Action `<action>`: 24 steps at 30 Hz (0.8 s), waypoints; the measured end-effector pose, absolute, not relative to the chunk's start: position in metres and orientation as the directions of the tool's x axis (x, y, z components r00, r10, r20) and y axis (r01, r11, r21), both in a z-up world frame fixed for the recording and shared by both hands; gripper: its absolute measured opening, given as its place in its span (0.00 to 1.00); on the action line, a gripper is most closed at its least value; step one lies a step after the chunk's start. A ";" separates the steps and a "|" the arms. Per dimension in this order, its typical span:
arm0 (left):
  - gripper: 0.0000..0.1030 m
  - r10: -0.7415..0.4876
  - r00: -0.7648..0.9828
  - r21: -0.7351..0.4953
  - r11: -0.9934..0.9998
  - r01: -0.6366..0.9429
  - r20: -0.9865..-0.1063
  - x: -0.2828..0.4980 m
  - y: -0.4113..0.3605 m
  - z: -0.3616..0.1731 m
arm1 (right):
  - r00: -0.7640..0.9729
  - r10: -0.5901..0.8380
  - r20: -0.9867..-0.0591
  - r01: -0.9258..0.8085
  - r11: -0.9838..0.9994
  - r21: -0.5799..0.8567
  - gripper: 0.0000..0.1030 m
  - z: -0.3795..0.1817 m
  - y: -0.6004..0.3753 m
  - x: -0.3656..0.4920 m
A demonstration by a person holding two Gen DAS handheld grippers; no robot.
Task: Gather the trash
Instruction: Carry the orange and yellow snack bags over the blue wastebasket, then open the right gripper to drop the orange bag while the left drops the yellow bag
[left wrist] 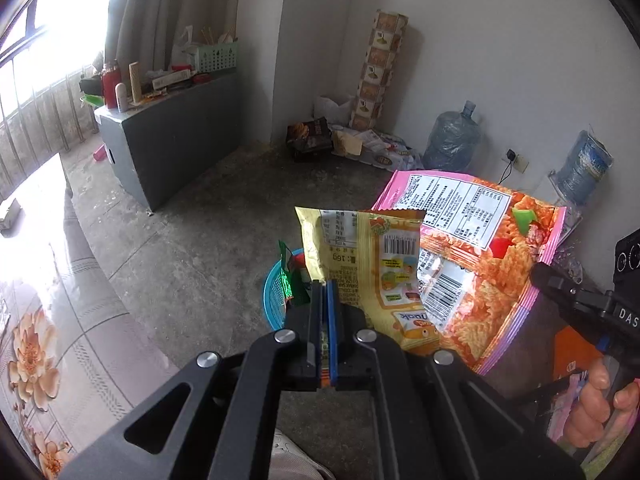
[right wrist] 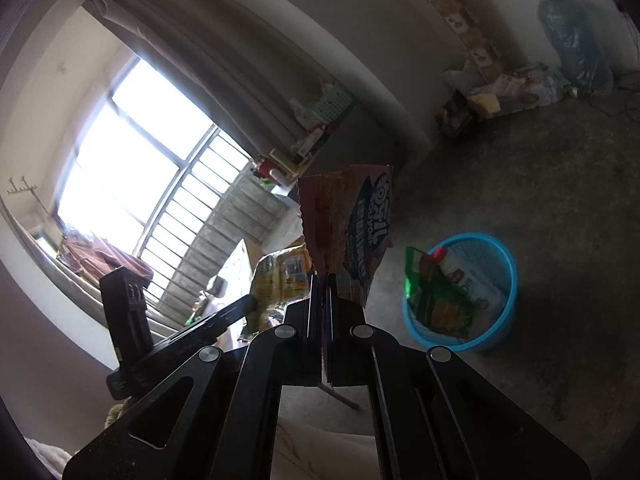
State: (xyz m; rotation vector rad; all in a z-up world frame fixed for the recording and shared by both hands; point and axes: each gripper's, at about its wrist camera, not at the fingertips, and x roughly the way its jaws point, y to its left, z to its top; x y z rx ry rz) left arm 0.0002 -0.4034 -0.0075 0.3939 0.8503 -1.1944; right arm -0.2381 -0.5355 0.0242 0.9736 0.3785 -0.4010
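The left gripper (left wrist: 328,292) is clamped fully closed on the lower edge of a small yellow crinkled snack packet (left wrist: 372,264), which stands up from the pads with its barcode side facing the camera. In the right wrist view, the right gripper (right wrist: 323,286) is likewise pinched tight, holding a large pink-edged orange foil snack bag (right wrist: 348,224) by its bottom edge. The same bag shows in the left wrist view, to the right of and behind the yellow packet, printed panel up. A hand (left wrist: 600,404) grips the right tool's handle at the near right of that view.

Just past the left gripper, low on the grey concrete floor (left wrist: 192,248), sits a round blue plastic mesh basket (left wrist: 276,296), mostly hidden behind the yellow packet. From the right wrist view it lies to the right of the held bag, and already contains a green foil wrapper (right wrist: 432,296) and a white packet with a red top (right wrist: 472,280).

So the task looks partly done: some trash is binned and two more pieces are lifted, neither yet released. Both appear near the basket rather than over it. Left to do, by my reading, is to bring each one above the opening and let go. Further litter lies at the far wall (left wrist: 360,144), though whether it belongs to the job I cannot tell.
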 end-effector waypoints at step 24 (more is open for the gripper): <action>0.02 -0.512 0.136 -0.124 0.442 0.888 -0.848 0.036 -0.437 -0.081 | 0.574 -0.184 -0.798 0.727 0.564 0.393 0.60 -0.126 -0.531 -0.158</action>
